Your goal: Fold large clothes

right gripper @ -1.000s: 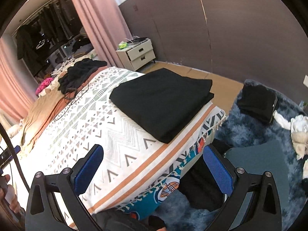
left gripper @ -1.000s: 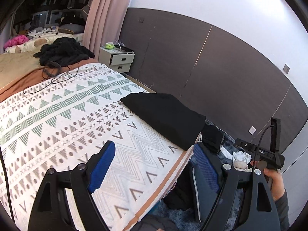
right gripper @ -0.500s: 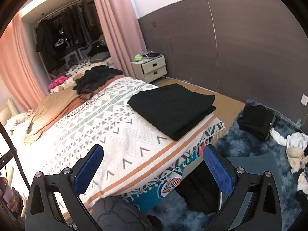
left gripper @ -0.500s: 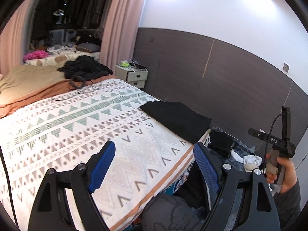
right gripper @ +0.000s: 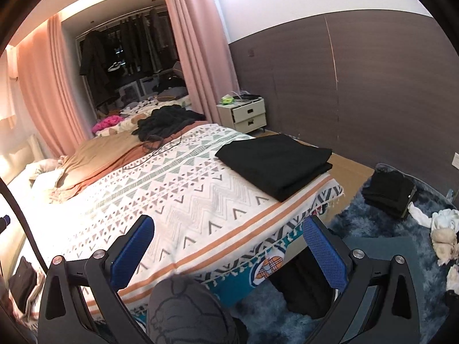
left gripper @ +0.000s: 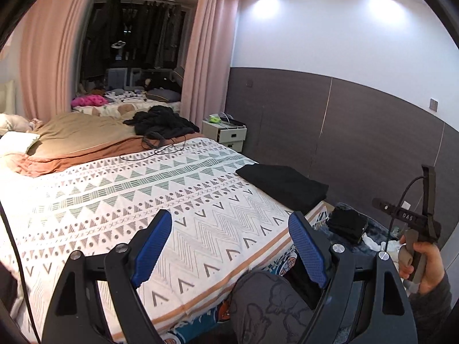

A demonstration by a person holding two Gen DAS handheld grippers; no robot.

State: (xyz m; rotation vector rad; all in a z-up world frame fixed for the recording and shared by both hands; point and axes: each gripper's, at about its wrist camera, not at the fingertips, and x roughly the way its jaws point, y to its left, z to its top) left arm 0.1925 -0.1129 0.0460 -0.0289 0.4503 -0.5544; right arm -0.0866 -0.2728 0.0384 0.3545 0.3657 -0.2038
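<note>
Both claws have pulled back and tilted up from the folded black garment (right gripper: 275, 166), which now sits farther off than a second ago, with more of the room behind it in view. That garment lies flat and squared at the foot corner of the bed (right gripper: 178, 200), on the patterned spread, so one piece looks finished. Beyond the folded garment, up near the head end, a crumpled black heap of clothes (left gripper: 160, 121) waits unfolded; I judge that is the next job. Past the folded garment's corner, down on the blue rug (right gripper: 378, 229), lies another dark folded stack (right gripper: 387, 192), with pale bits of cloth beside it.

Left claw (left gripper: 229, 246) hangs wide open over the bed's near edge, nothing between its blue pads. Right claw (right gripper: 229, 249) likewise gapes empty, well short of the folded garment. A knee (right gripper: 186, 309) shows below.
</note>
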